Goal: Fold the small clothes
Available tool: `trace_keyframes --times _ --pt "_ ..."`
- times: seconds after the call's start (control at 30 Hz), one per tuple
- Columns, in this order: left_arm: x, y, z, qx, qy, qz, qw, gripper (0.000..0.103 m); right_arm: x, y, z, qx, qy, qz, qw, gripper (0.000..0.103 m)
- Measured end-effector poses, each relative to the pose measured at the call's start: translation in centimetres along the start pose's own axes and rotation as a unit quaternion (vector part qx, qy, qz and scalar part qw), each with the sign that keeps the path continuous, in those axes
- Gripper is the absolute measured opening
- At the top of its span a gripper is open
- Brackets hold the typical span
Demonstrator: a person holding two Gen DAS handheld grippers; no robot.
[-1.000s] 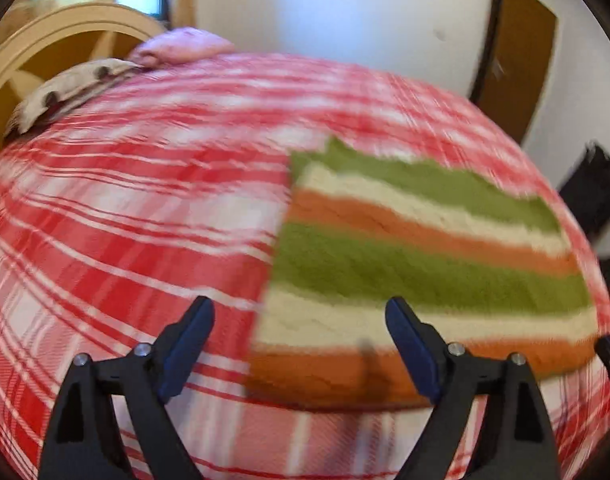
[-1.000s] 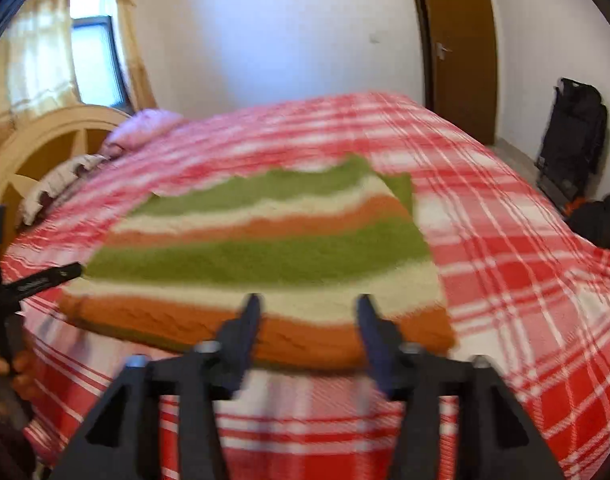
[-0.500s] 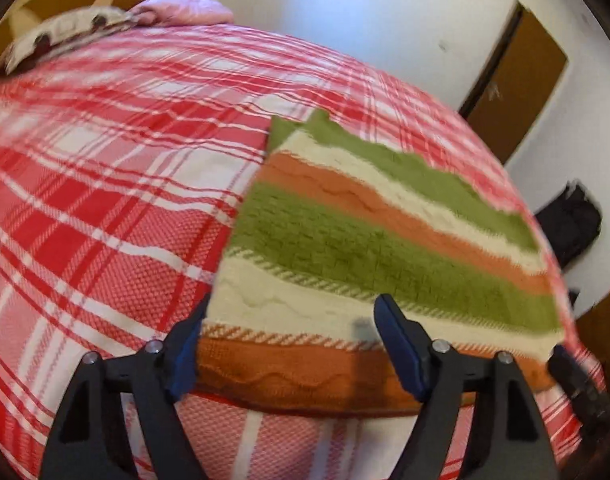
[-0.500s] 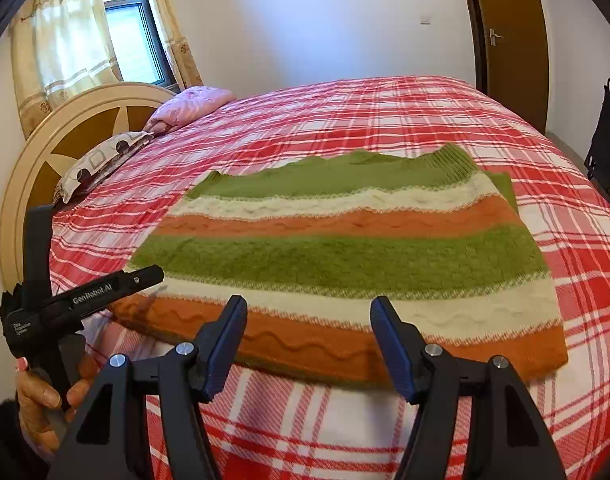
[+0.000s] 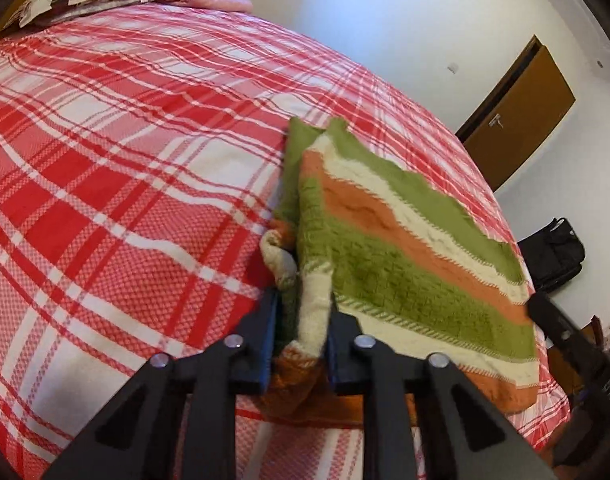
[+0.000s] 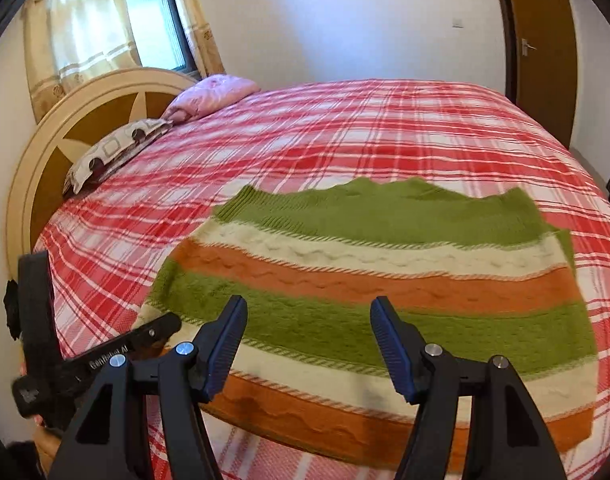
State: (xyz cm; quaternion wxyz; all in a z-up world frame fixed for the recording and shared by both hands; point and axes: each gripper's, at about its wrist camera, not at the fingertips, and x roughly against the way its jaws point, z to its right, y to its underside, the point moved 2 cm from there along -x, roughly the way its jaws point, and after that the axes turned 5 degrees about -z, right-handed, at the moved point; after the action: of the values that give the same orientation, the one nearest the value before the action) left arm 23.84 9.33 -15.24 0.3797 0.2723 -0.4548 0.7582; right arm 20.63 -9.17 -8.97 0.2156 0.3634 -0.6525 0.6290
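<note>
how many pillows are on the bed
2, both at the head of the bed by the headboard: a pink pillow farther back near the window, and a patterned pillow in front of it. Others may lie out of view.

Your left gripper point(image 6: 161, 330) arm reads "GenRobot.AI" in white, seen from the right wrist; other markings too blurred.

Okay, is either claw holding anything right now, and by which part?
The left claw is closing on the striped sweater's bunched near-left corner. The right claw is open, holding nothing.
</note>
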Motion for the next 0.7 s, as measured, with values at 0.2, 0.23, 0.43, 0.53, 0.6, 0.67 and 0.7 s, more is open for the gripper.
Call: trace_keyframes --times 0.2,0.23,0.43,0.53,0.6,0.67,0.7 --pt "-1.1 -2.8 0.4 0.01 0.053 -0.027 0.9982 0.073 -0.9 0.4 -0.5 -0.003 -0.003 -0.002 1.0 0.065" --pt "-1.4 -3.4 0.7 0.007 0.045 -0.024 0.9987 0.076 -0.9 0.5 -0.2 -0.007 -0.003 -0.003 1.0 0.065" --pt "-3.8 -5.8 0.8 0.03 0.055 -0.028 0.9977 0.074 -1.1 0.9 1.9 -0.036 0.002 -0.001 0.999 0.065" --pt "-4.2 -5.9 1.3 0.029 0.056 -0.031 0.9975 0.037 -1.6 1.0 2.9 -0.054 0.003 -0.003 0.999 0.065" --pt "-4.3 -5.8 1.1 0.028 0.059 -0.035 0.9972 0.026 -1.7 0.7 3.2 -0.052 0.012 0.002 0.999 0.049" --pt "-4.1 -5.9 0.8 0.03 0.067 -0.035 0.9967 0.022 -2.3 0.1 3.5 -0.053 0.016 -0.001 0.998 0.01" --pt "-4.0 -5.8 0.8 0.032 0.069 -0.036 0.9965 0.021 -2.6 -0.1 3.7 -0.061 0.006 0.0 0.998 0.01"
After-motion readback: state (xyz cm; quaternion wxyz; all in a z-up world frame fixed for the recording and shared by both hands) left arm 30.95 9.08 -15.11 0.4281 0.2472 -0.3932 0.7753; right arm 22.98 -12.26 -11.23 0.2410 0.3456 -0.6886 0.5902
